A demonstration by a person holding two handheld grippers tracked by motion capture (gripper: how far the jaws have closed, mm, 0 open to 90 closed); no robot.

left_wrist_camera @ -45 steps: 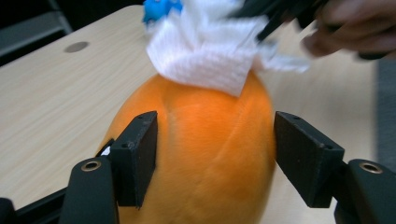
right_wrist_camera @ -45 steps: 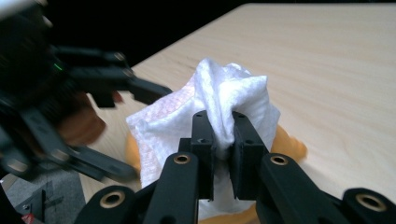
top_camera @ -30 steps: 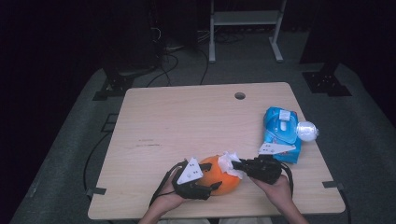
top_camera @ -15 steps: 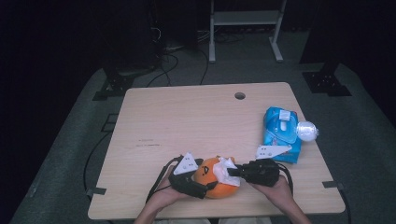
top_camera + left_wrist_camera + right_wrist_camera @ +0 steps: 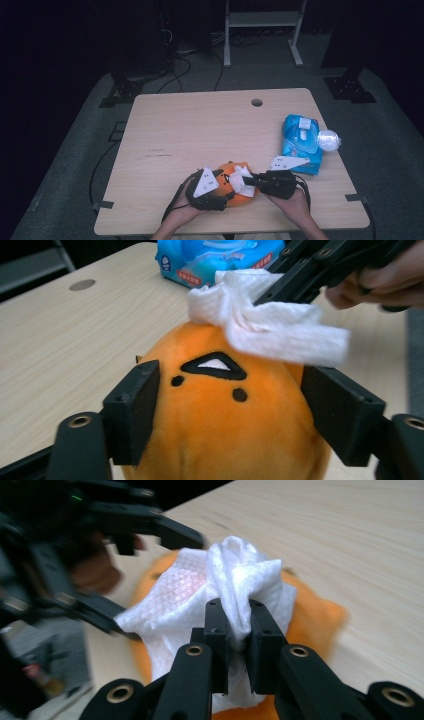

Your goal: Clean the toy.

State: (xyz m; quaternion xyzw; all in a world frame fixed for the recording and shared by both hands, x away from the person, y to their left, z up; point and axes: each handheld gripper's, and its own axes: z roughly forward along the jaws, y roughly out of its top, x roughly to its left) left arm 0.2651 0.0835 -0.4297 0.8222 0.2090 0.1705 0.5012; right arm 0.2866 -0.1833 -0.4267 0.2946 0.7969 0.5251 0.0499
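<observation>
One orange plush toy (image 5: pixel 225 415) sits at the lower middle of the counter (image 5: pixel 200 130), clamped between the left gripper (image 5: pixel 230 405) jaws. The right gripper (image 5: pixel 235 630) pinches one white wipe (image 5: pixel 230 580) against its top. One blue wipe packet (image 5: pixel 301 141) lies at right.

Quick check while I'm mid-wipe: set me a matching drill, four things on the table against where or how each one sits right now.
Things:
1. orange plush toy
2. white wipe
3. blue wipe pack
4. clear ball

States:
A. lies flat near the table's right edge
B. pinched between the jaws of the right gripper
C. held between the jaws of the left gripper
D. rests against the right side of the pack

Pairs: 1-C, 2-B, 3-A, 4-D
</observation>
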